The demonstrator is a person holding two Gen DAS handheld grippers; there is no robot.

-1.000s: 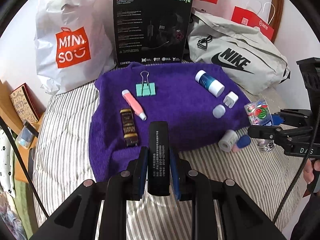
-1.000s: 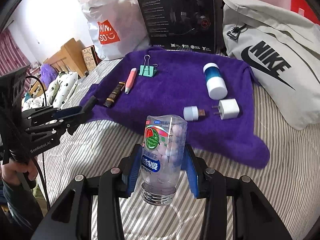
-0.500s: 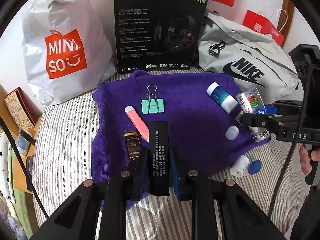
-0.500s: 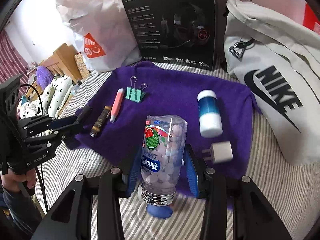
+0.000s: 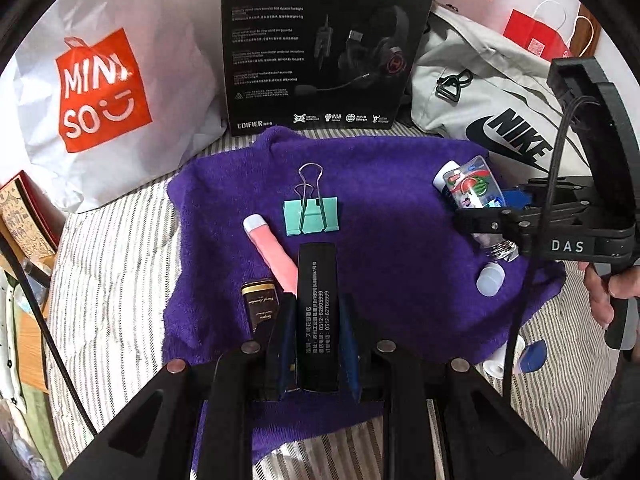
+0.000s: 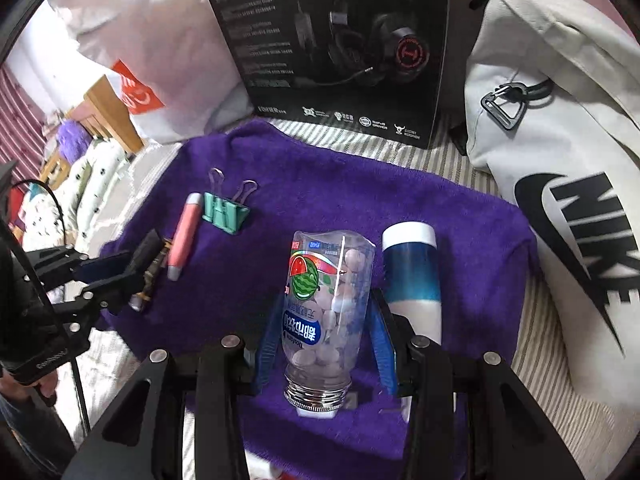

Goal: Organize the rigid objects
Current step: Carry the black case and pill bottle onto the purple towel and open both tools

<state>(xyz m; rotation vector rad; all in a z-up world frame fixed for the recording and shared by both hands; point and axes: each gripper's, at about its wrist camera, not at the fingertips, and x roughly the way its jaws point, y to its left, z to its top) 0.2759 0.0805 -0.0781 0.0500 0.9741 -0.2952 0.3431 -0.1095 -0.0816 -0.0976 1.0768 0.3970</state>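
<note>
- Purple towel (image 5: 400, 280) spread on striped bedding, both loads already above it.
- R gripper (image 6: 325, 320) clamped on clear candy bottle (image 6: 326, 300), neck toward camera, long axis along fingers, just left of blue-white tube (image 6: 412, 276).
- L gripper (image 5: 316, 332) clamped on black bar (image 5: 317, 312), lengthwise w/ fingers, beside pink pen (image 5: 270, 252) & gold-black stick (image 5: 260, 304).
- Both pitched steeply down; placing looks next.

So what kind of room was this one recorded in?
Most likely a bedroom at home: the items sit on a purple towel spread over a striped mattress, with a Miniso shopping bag and a Nike bag propped behind.
</note>
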